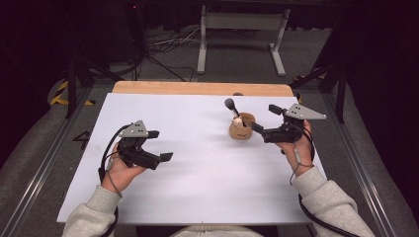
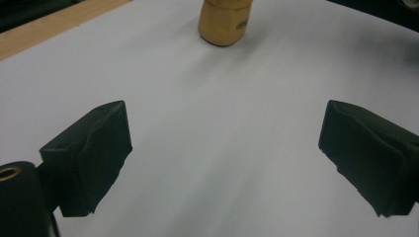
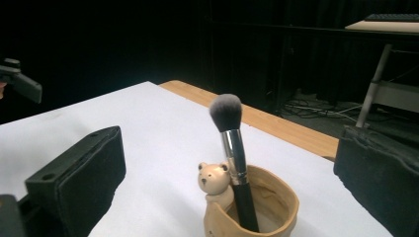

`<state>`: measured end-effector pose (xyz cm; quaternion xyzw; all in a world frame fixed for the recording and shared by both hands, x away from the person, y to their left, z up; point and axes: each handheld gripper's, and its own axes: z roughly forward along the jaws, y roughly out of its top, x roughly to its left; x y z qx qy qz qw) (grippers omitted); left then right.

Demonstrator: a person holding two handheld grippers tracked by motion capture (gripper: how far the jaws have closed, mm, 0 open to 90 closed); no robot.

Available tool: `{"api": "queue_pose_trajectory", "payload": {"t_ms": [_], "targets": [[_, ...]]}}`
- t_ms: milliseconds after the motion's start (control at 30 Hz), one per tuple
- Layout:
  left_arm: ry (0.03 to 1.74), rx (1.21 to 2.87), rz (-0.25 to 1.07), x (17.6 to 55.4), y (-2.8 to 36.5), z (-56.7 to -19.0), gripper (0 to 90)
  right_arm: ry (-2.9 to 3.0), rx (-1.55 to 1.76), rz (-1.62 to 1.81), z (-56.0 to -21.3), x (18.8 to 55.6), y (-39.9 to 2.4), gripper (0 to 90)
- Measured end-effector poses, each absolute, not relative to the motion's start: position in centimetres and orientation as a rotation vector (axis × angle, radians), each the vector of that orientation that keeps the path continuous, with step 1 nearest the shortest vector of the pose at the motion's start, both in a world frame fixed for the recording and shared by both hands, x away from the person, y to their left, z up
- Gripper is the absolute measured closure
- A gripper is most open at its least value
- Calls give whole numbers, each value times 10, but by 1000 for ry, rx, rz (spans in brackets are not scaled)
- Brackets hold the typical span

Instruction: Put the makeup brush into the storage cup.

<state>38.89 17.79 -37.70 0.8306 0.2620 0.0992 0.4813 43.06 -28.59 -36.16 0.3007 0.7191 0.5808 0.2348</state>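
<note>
White sheeting covers the table (image 1: 197,187), with a strip of bare wood at its far edge and dark floor and a metal stand beyond. Toward the far right of the sheet stands a small tan cup (image 1: 241,127) with a little bear figure (image 3: 215,181) on its rim. A makeup brush (image 3: 233,158) stands in the cup, handle down, leaning against the rim just beside the bear, its grey bristle head up.

The right gripper (image 1: 263,120) hovers just right of the cup, jaws spread wide with nothing between them; in the right gripper view the cup and brush sit between the two black pads without touching either. The left gripper (image 1: 161,145) hangs well to the left of the cup, low over the sheet, also wide open and empty.

The brush looks placed, so the step in hand is judged to be the release and retreat. To do it well, the right gripper should back away from the cup along a straight line, keeping its pads clear of the brush head and the bear, since a brush of either could tip the light cup.
</note>
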Motion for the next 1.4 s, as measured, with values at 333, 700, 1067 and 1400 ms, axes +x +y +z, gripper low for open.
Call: {"api": "queue_pose_trajectory", "payload": {"t_ms": [333,700,1067,1400], "targets": [[686,1856,320,375,199,-387,64,1992,767,1597,-360,412,-292,0],[667,1703,391,360,221,-401,49,1999,727,1602,-369,397,-298,0],[719,1605,543,345,234,-412,0,1982,685,1623,-382,387,-304,0],[740,1556,581,336,243,-428,1,1977,631,1613,-394,380,-310,0]]}}
